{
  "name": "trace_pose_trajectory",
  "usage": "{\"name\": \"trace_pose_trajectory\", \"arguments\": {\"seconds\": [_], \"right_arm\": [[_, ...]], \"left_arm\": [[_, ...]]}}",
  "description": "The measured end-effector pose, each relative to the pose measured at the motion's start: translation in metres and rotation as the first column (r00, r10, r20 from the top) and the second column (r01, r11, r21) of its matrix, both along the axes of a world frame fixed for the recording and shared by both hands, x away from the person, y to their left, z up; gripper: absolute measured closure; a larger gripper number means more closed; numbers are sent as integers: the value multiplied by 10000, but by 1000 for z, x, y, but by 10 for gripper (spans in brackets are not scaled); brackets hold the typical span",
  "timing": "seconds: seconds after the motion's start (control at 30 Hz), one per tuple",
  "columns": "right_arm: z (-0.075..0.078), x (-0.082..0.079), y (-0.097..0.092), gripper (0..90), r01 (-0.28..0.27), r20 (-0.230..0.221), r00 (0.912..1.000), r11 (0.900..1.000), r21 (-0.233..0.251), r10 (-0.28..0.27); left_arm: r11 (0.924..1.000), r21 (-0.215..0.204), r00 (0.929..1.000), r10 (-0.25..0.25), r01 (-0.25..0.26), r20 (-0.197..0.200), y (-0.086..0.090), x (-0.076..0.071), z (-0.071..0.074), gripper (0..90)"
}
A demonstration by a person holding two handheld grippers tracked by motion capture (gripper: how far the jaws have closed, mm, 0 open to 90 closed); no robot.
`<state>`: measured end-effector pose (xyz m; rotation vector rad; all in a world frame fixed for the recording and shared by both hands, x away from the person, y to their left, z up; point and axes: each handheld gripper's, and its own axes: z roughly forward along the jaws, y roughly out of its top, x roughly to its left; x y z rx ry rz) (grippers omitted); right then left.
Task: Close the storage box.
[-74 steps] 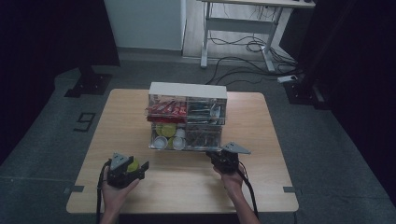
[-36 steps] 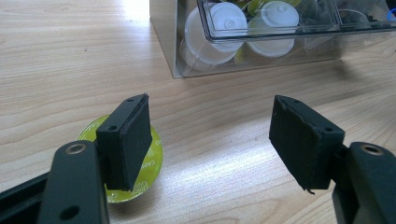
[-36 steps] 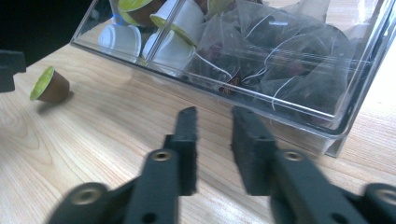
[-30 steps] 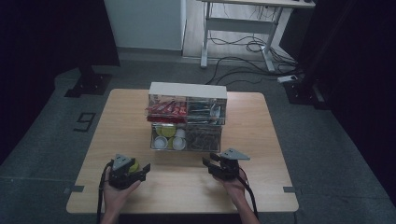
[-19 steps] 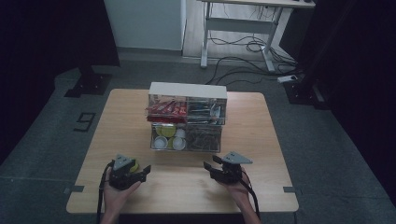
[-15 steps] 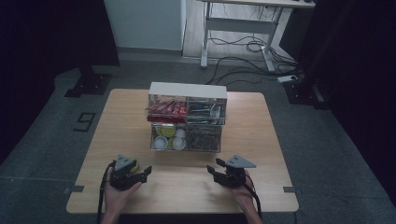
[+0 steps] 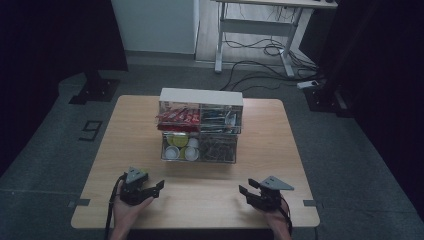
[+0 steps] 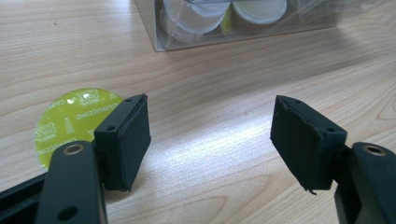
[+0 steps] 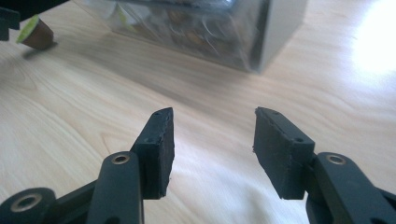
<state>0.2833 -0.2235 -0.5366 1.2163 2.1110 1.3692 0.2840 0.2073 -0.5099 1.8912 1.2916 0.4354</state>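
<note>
A wooden table (image 7: 280,140) stands on a grey floor (image 7: 350,150). Beyond it, a white desk frame (image 7: 260,30) rises over tangled cables (image 7: 255,50). A "9" marking (image 7: 91,131) lies left of the table.

Readable text: green foil lid of the coffee capsule (image 8: 70,122) on the table, just behind the left gripper's (image 8: 210,135) left jaw, reads "CAPPUCCINO", printed twice along the rim; the small logo text in the middle is too small to read. Floor left of the table: a large dark "9" floor marking (image 7: 91,130). Packets in the clear organizer: print illegible.
</note>
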Motion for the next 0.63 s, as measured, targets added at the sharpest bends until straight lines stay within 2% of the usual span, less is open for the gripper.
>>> {"name": "trace_pose_trajectory", "arguments": {"seconds": [0.03,0.13,0.23,0.63], "right_arm": [[-4,-5,-10,473,115,-100,9999,9999,-10,-115],[-10,-8,-20,471,320,-238,9992,9995,-63,-321],[-13,-5,-26,468,504,-407,9979,9987,-29,-505],[-15,-2,-28,456,527,-461,9975,9984,-210,-536]], "left_arm": [[10000,33,10000,-45,45,-64,-1,0,-1,288],[9999,77,9999,-88,89,-135,-3,1,-3,288],[9998,113,9997,-140,142,-190,-3,1,-4,288],[9997,133,9994,-187,191,-274,-4,2,-6,288]]}}
